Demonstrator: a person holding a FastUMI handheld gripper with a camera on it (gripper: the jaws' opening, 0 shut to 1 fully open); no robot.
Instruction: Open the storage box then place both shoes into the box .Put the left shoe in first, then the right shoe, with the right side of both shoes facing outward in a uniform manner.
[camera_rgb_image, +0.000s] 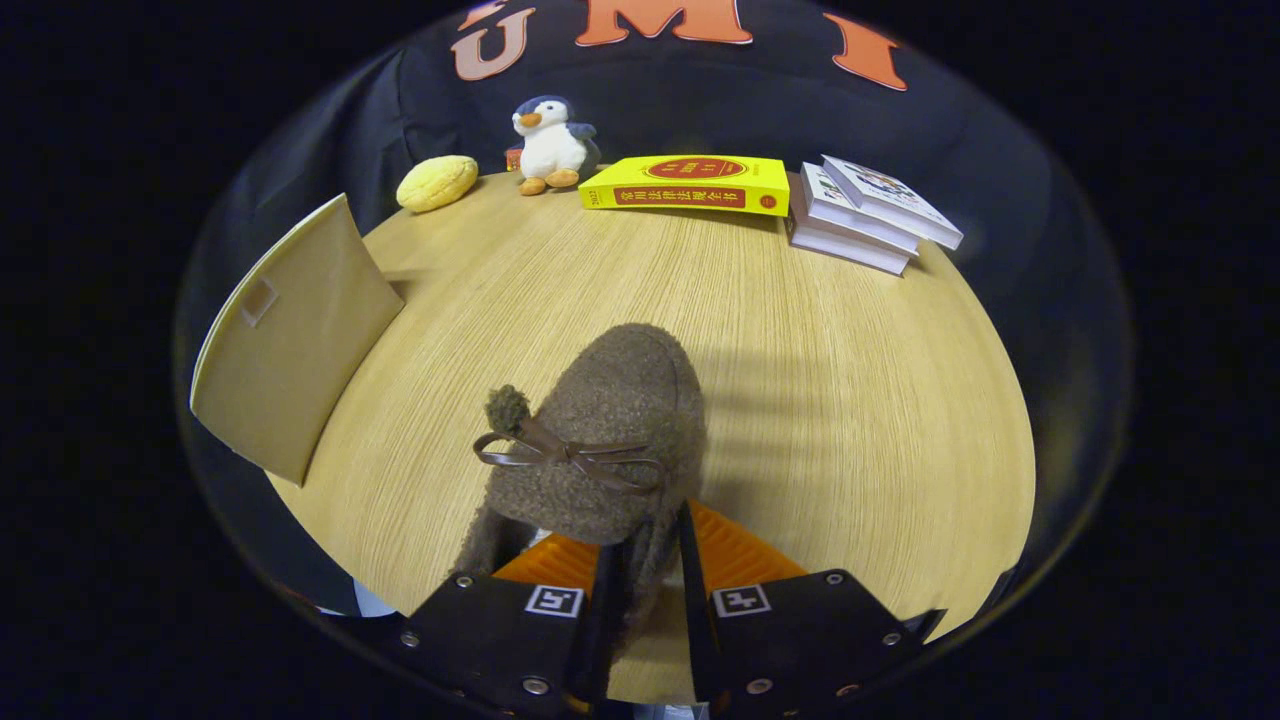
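We have the gripper (645, 560) clamped on the shoe (600, 435): both fingers press the fuzzy rim of its side wall, one on each face of it, with only a narrow slot between them. The shoe is a brown fleecy slipper, toe pointing away from us toward 12 o'clock, heel end down by the fingers. A thin brown bow (565, 455) lies across the top of the vamp, and a small fuzzy pompom (507, 407) sits at about 10 o'clock of the bow. We can't tell if the sole touches the table or hangs just above it; a shadow falls on the wood at 3 o'clock of the shoe.

The wooden table (850, 400) runs all around the shoe. At 9 to 10 o'clock from the shoe we see the storage box (295, 340), a tan panel standing tilted at the table's edge, well apart from the fingers. Whether that panel is a lid or a wall we can't tell, nor can we see inside.

Far side of the table, along the dark cloth wall:
- 11 o'clock: a yellow bun-shaped soft toy (437, 183).
- just past 12 o'clock side of it: a plush penguin (550, 145), upright, with a small reddish thing half hidden behind it.
- 12 to 1 o'clock: a thick yellow book (690, 185) lying flat, spine toward us.
- 1 o'clock: a stack of white books (865, 215), just beside the yellow one, top book skewed.
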